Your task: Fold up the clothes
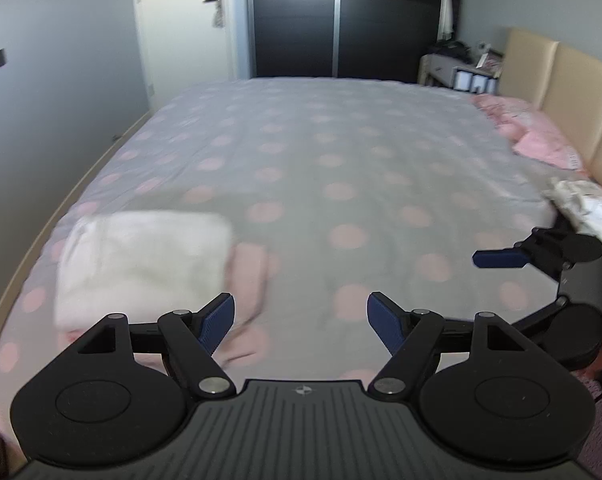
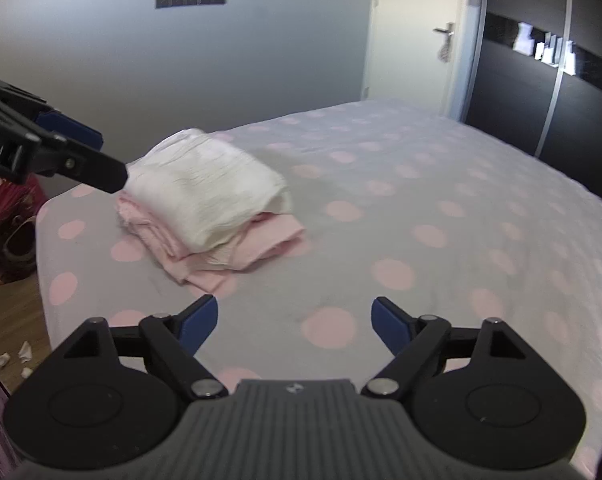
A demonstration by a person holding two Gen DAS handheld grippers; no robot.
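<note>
Grey bedding dotted with pink covers the bed, which fills both views, with a dark wardrobe beyond its far edge and a padded headboard along one side. Near the bed's corner sits a folded stack: a white garment resting on a pink garment, both squared off and neat. At the headboard side a crumpled pale garment lies unfolded, next to pink pillows.

Both tools hang over bare bedding. The left gripper has its jaws apart with nothing between them, and the right gripper likewise stands wide and empty. In the left wrist view the right tool shows at the frame's edge, close to the crumpled piece.

Judging by this, one stack is finished and the crumpled piece is likely next. The risks lie there: a pinch taken on a bunched mass may catch several layers at once, so the cloth lifts as a lump rather than spreading flat. A careless sweep back across the corner could also clip the stack and slide the white piece off the pink one, since it sits near the mattress edge.
</note>
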